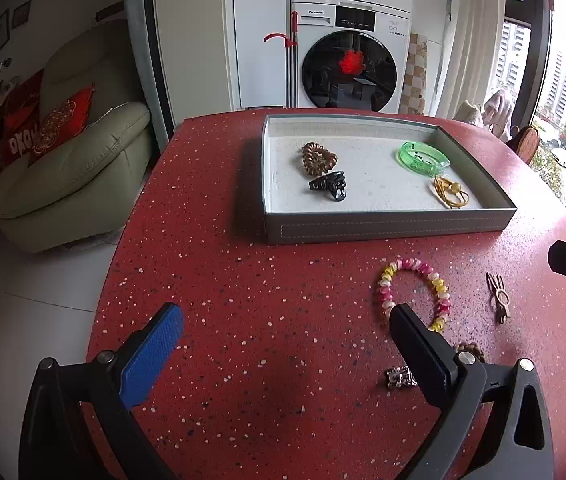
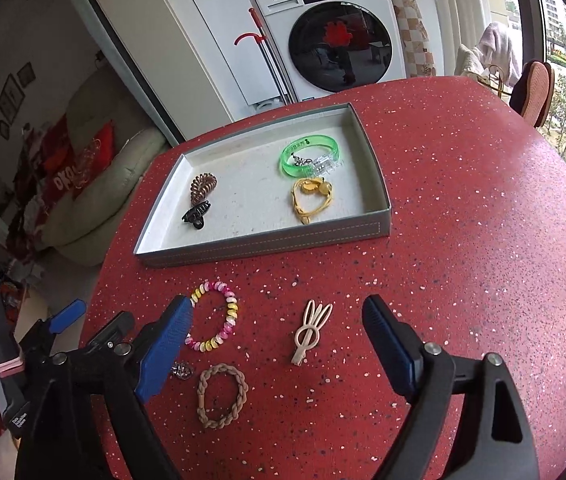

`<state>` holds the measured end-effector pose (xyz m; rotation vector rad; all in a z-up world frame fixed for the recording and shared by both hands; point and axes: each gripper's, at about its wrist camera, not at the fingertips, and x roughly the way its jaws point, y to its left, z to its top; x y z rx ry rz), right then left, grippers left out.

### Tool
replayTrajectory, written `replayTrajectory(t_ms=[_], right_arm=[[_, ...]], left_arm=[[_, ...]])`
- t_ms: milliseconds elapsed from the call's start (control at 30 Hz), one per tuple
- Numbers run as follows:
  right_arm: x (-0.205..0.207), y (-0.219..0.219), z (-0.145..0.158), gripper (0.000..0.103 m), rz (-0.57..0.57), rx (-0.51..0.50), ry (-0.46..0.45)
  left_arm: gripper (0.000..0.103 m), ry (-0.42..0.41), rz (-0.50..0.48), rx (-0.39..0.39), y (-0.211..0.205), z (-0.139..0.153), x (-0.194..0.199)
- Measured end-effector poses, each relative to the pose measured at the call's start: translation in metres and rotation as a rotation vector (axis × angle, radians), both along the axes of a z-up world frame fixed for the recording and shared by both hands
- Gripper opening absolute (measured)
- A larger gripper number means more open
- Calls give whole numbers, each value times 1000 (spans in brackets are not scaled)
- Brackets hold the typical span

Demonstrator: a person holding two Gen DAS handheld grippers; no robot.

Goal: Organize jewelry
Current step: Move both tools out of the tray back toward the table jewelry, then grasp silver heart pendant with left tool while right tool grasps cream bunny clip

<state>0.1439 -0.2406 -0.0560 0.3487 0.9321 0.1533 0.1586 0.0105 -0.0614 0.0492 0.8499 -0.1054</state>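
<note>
We have both grippers over the red speckled table (image 2: 463,220), tilted down, nothing held. The right gripper (image 2: 279,320) has its jaws spread wide, and the cream bunny-ear hair clip (image 2: 310,330) lies on the table right between its fingers, not touched by either pad. The clip's long axis runs roughly along the pointing direction, ears toward the grey tray (image 2: 267,244), clasp end toward us, so we judge a straight drop and close would pinch it across its narrow width. The left gripper (image 1: 287,348) is also spread and empty; in its view the clip (image 1: 498,298) sits well off to the right, so the right hand is nearer. The pink-yellow spiral bracelet (image 2: 213,318) lies just beside the right gripper's left finger, the braided tan hair tie (image 2: 222,396) and a small silver charm (image 2: 182,371) nearer us. The tray already holds a brown coil tie (image 2: 203,188), black claw clip (image 2: 195,213), green bangle (image 2: 309,156) and yellow cord (image 2: 311,198). For readable text, we get "Panasonic" on the washing machine (image 2: 331,20); the bangle's print and the red cushion's lettering are too small to read.
</note>
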Motion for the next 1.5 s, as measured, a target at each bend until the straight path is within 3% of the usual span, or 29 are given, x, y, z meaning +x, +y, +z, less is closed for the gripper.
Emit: replayTrajectory(t_ms=[133,333,500,1033,1167,1433,1500], right_arm=[[-15,0,-23,89,-9,-11,57],[-27,-1,-43,89,-32,-64,117],[-26,-1,-46,89,-45,-93,139],[-2,12,-45,89,-47,-154,144],[8,18,-48,80,-32,-190,149],[21,35,-51,73,-13,-306,134],[21,40,-52,72,-6,-341,131]], left_arm=[[103,45,-37,-15,2,-17,-15],[103,34,-128,15,-10,-24,-31],[103,37,-193,47,-22,-26,-32],[103,28,-243,102,-38,-27,-22],[103,21,-270,125,-44,-27,-22],[97,20,-314,149,-54,-27,-21],[89,20,-324,143,-55,-27,-22]])
